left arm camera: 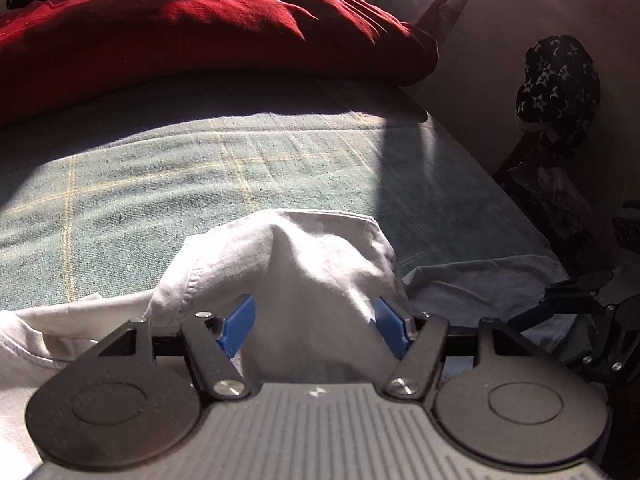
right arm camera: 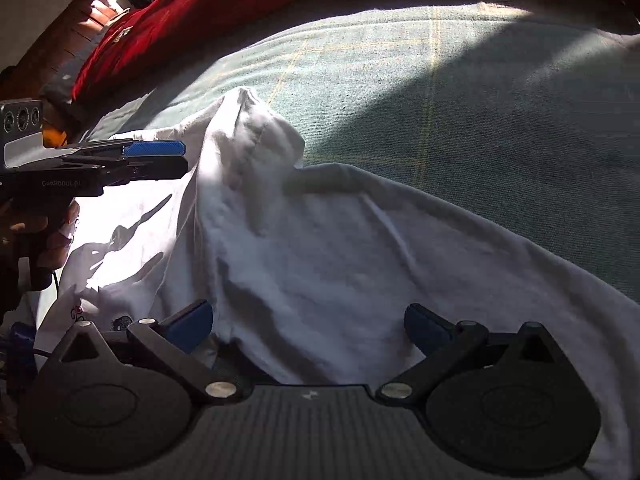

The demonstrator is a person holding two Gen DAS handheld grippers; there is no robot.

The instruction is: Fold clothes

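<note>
White shirt (right arm camera: 320,248) bunched, peak toward red pillow (left arm camera: 200,28); both tongs (left arm camera: 316,326) (right arm camera: 308,326) spread around it.

The left tool (left arm camera: 316,326) is showing black linkage arms with bright blue pads (left arm camera: 239,326), two round black discs, silver screw heads and a grey ribbed housing with a small white mark. The right tool (right arm camera: 308,326) is wearing the same build: black arms, darker blue pads (right arm camera: 192,326), silver screws, a ribbed dark body. Pale lettering is running along the left tool's black side.
</note>
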